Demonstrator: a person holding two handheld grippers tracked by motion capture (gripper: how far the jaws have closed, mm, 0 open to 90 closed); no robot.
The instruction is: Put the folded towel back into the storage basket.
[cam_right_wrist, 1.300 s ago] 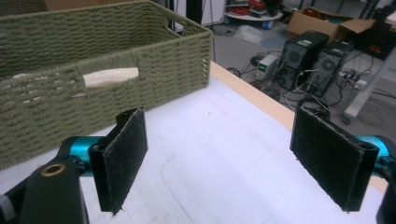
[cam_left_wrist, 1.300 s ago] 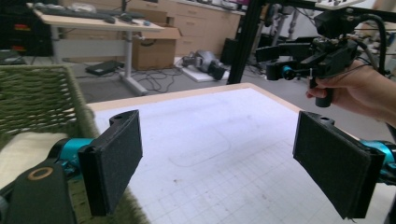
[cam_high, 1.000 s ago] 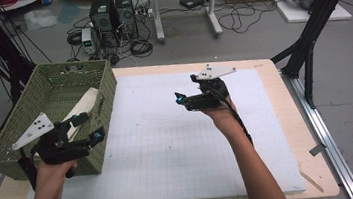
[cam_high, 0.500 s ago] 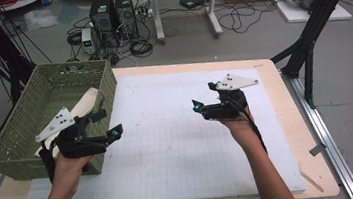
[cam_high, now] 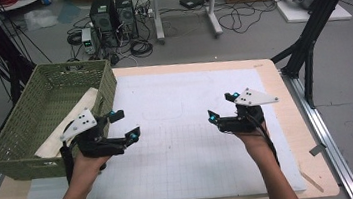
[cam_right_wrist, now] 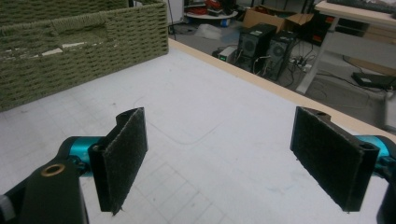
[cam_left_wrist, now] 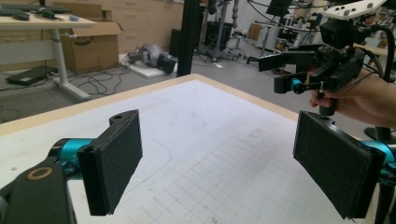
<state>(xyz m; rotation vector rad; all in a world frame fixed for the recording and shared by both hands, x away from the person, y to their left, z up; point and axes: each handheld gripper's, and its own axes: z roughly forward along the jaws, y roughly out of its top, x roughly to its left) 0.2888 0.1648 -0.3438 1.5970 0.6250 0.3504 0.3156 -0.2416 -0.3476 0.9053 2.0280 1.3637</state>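
Green woven basket at mat's left edge, pale folded item inside, apparently already stowed; left gripper just beside basket and right gripper well apart from it, both wide-jawed, empty; nothing visibly left.

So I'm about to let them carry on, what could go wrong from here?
1. The left gripper, open, sits beside the basket; a swing left could knock its wall.
2. The basket overhangs the table at its left edge, so a shove might tip it off.
3. The right gripper, open, trails a cable along the forearm; it could snag.
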